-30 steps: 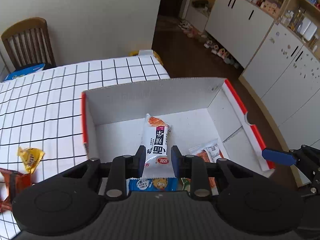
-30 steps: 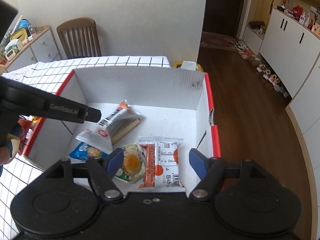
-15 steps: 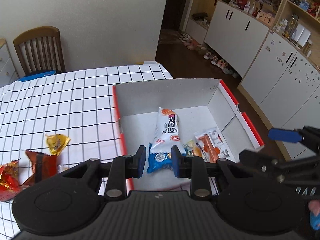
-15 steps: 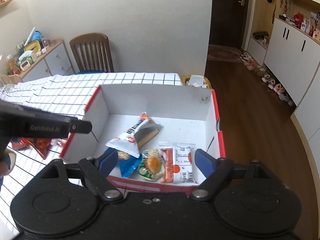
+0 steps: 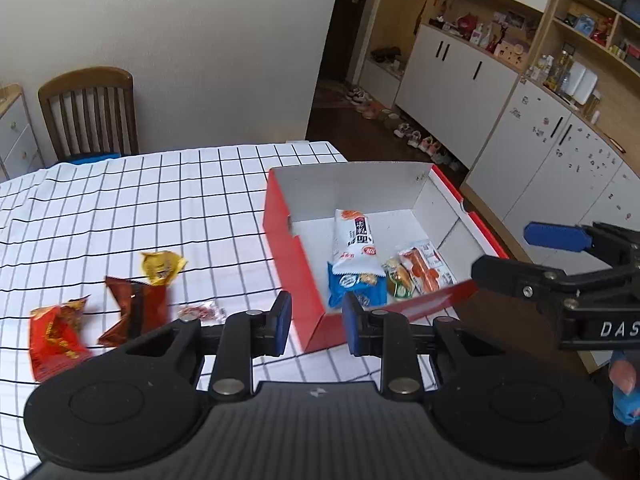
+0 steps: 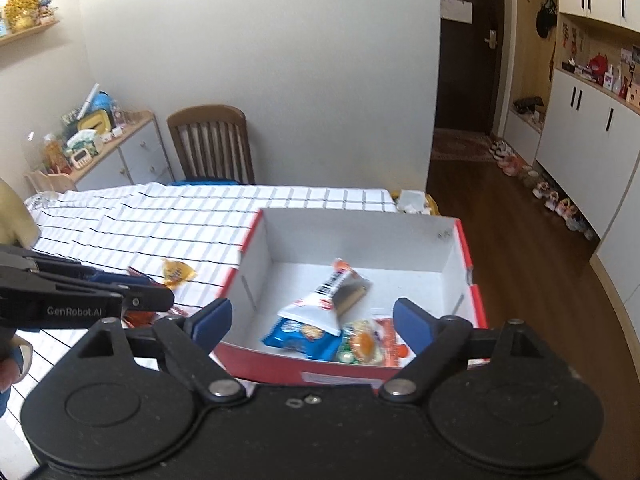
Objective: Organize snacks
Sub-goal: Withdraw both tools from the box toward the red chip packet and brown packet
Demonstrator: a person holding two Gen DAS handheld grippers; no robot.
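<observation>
A red box with a white inside [image 5: 280, 208] [image 6: 464, 240] sits at the table's right end. It holds a white bar packet [image 5: 354, 244] [image 6: 324, 300], a blue packet [image 5: 356, 286] [image 6: 300, 334], a green-orange candy [image 5: 396, 280] [image 6: 360, 344] and an orange-white packet [image 5: 426, 266]. My left gripper [image 5: 316, 322] is open and empty, above the box's near left corner. My right gripper [image 6: 312, 320] is wide open and empty, in front of the box. On the cloth left of the box lie a yellow packet [image 5: 160, 266] [image 6: 176, 272], a dark red packet [image 5: 134, 308], a red packet [image 5: 56, 332] and a small clear candy [image 5: 202, 313].
The table has a white checked cloth [image 5: 120, 208]. A wooden chair [image 5: 88, 116] [image 6: 212, 144] stands at its far side. A sideboard with clutter [image 6: 100, 148] is at the left wall. White cabinets [image 5: 460, 88] and rows of shoes line the floor to the right.
Both grippers have pulled back and up from the box. The left gripper let go of the white bar packet, which now lies in the box, and its jaws have opened wider.
</observation>
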